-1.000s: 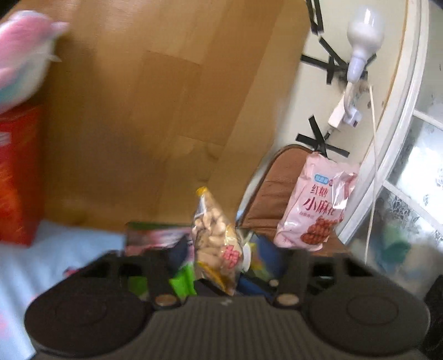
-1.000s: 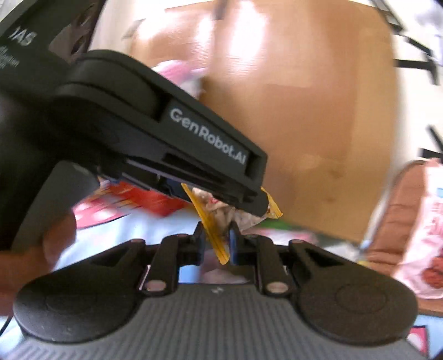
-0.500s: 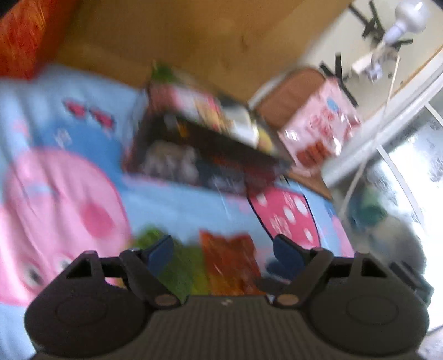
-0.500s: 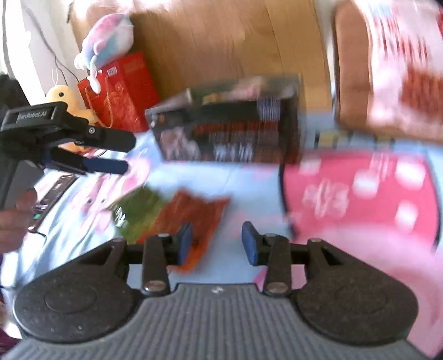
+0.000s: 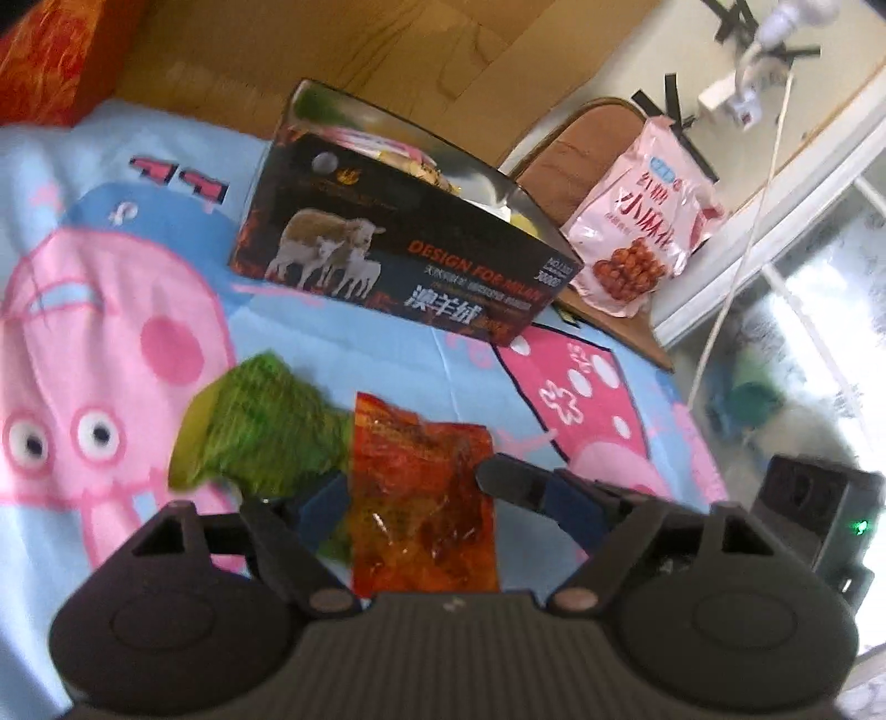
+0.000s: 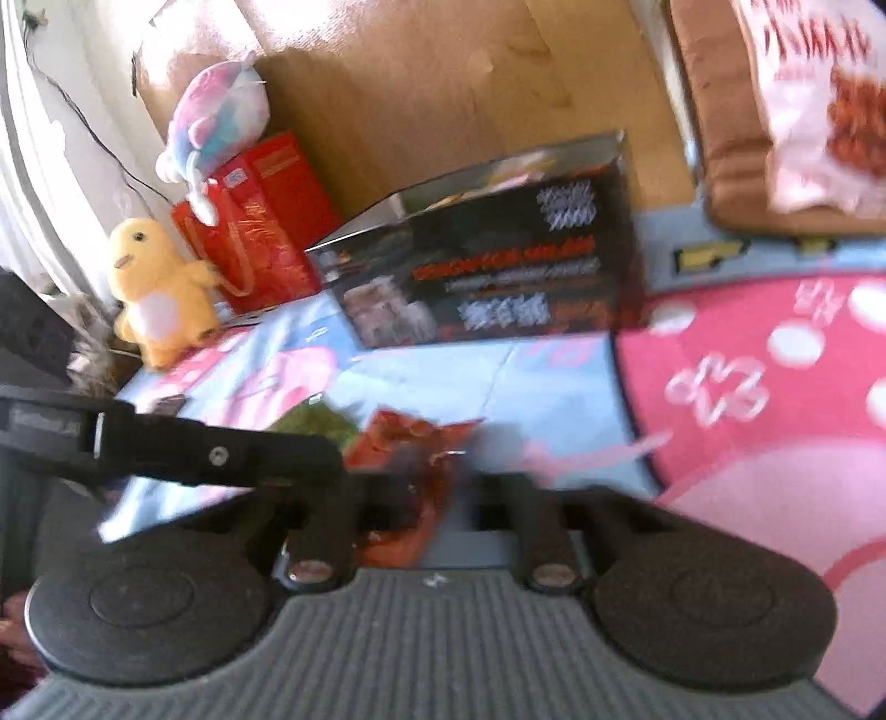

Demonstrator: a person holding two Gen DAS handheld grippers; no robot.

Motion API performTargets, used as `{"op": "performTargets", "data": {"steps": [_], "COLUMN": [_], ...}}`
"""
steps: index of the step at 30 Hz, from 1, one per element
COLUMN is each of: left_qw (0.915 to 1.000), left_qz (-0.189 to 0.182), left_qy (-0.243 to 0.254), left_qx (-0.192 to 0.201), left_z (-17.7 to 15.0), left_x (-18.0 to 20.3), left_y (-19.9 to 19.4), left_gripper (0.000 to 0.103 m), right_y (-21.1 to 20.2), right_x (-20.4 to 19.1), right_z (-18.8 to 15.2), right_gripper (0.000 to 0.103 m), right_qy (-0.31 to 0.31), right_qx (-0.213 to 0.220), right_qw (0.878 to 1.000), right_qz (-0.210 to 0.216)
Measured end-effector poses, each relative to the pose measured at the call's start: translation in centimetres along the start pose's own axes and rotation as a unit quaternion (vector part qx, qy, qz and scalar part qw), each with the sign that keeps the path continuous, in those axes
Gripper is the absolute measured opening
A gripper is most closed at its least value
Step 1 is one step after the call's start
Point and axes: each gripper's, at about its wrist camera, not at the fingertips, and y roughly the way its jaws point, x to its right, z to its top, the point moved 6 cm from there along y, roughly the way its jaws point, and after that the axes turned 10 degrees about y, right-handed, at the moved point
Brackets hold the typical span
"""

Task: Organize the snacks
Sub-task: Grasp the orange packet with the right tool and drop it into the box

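Note:
A red-orange snack packet (image 5: 423, 493) lies flat on the cartoon blanket (image 5: 111, 310), with a green snack packet (image 5: 260, 426) just left of it. My left gripper (image 5: 437, 493) is open, its fingers on either side of the red packet. My right gripper (image 6: 443, 487) is open and low over the same red packet (image 6: 412, 443), blurred. A black open box (image 5: 398, 243) holding several snacks stands behind; it also shows in the right wrist view (image 6: 487, 266). The other gripper's finger (image 5: 531, 482) reaches in from the right.
A pink snack bag (image 5: 642, 227) leans on a brown cushion (image 5: 576, 149) at the back right. A red box (image 6: 260, 221), a yellow plush (image 6: 158, 288) and a pastel plush (image 6: 216, 122) stand at the back left. A wooden headboard (image 5: 332, 50) backs the bed.
A second ago both grippers held a peanut packet above the box. It has been let go, and both grippers have come down, open, over the red packet on the blanket.

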Motion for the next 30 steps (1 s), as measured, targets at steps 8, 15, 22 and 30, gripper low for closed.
{"op": "performTargets", "data": {"steps": [8,15,22,30], "left_qw": [0.9902,0.9911,0.9901,0.9949], "left_qz": [-0.100,-0.096,-0.023,0.021], "left_qy": [-0.094,-0.051,0.044,0.025], "left_qx": [0.026,0.077,0.132,0.095], "left_z": [-0.1,5.9,15.7,9.0], "left_x": [-1.7,-0.4,1.3,-3.7], "left_y": [-1.9,-4.1,-3.3,-3.6], "left_gripper": [0.093,0.095,0.096,0.095], "right_y": [-3.6,-4.7,-2.6,1.0], "right_x": [-1.6,-4.3,-6.3,-2.9], "right_z": [-0.2,5.1,14.8,12.0], "right_gripper": [0.002,0.002,0.003,0.032], "right_qy": [0.094,0.071,0.026,-0.023], "right_qx": [0.020,0.065,0.133,0.130], "right_qw": [0.991,0.990,0.988,0.991], "right_qz": [0.091,0.101,0.075,-0.021]}}
